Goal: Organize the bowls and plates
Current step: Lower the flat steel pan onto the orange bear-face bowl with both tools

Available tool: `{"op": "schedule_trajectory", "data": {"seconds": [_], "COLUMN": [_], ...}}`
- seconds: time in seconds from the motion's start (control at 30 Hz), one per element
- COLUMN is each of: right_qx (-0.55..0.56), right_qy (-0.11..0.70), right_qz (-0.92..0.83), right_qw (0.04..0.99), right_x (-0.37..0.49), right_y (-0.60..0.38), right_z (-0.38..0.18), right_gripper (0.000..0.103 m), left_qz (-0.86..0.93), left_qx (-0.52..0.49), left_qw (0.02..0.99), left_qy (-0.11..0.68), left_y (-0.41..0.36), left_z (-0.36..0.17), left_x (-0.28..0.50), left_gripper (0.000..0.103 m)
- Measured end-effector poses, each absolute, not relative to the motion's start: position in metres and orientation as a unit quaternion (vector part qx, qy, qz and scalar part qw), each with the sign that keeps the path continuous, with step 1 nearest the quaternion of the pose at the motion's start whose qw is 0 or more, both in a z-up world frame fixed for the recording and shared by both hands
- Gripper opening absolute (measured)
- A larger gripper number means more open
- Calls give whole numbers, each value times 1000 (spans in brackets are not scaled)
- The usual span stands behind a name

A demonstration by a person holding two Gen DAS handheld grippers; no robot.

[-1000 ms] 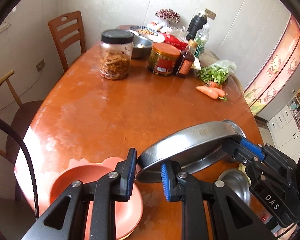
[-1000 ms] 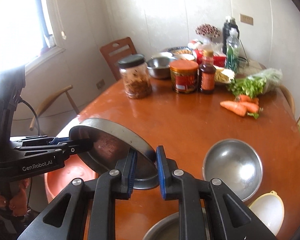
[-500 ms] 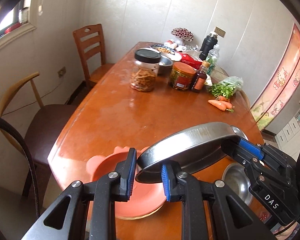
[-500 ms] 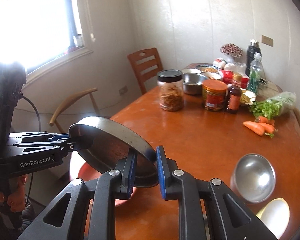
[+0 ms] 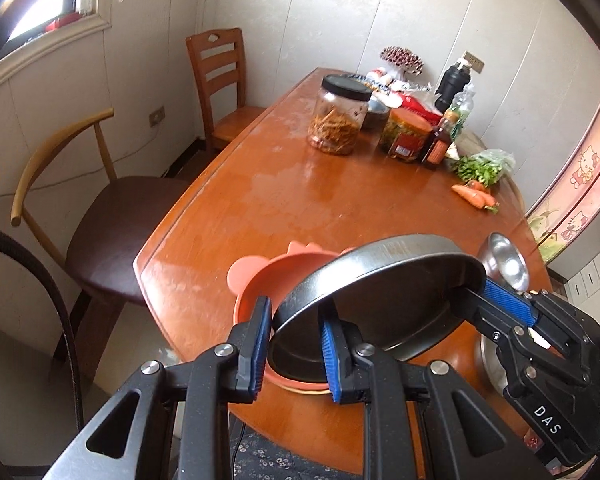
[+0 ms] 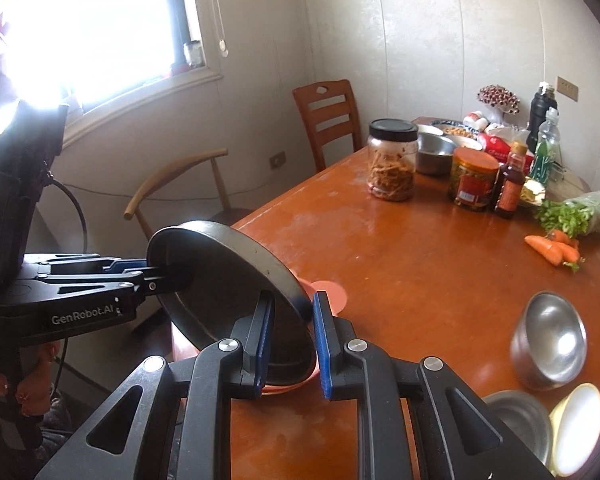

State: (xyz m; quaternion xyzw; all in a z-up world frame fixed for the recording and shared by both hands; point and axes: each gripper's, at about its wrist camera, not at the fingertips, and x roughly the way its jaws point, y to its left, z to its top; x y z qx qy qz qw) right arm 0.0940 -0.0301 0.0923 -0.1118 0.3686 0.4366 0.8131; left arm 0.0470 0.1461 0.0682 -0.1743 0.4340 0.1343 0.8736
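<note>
A brown table (image 5: 340,200) bears jars and bottles at its far end and carrots (image 5: 474,196) to the right. Above its near edge a steel plate (image 5: 380,276) hangs tilted over a pink plate (image 5: 260,284), carried from both sides: the left gripper (image 5: 292,344) and right gripper (image 6: 288,340) are each clamped on its rim. A steel bowl (image 6: 552,344) sits near right.

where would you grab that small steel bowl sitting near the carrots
Take the steel bowl by its thin rim, one finger inside and one outside. It stands upright and open on the table, with bare wood on its far side, so come from above; the rounded wall would slip.
</note>
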Motion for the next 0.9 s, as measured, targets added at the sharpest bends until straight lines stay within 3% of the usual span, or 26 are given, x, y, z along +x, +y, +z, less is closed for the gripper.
{"op": "schedule_trajectory", "data": {"seconds": [0.9], "right_qx": [-119], "right_qy": [462], "right_qz": [420], "right_qw": [772], "right_x": [139], "right_y": [5], "right_z": [13], "right_gripper": [20], "left_qz": [137], "left_qx": [-181], "left_qw": [838], "left_qy": [495], "left_y": [174], "left_z": [4], "left_x": [89], "left_gripper": [23]}}
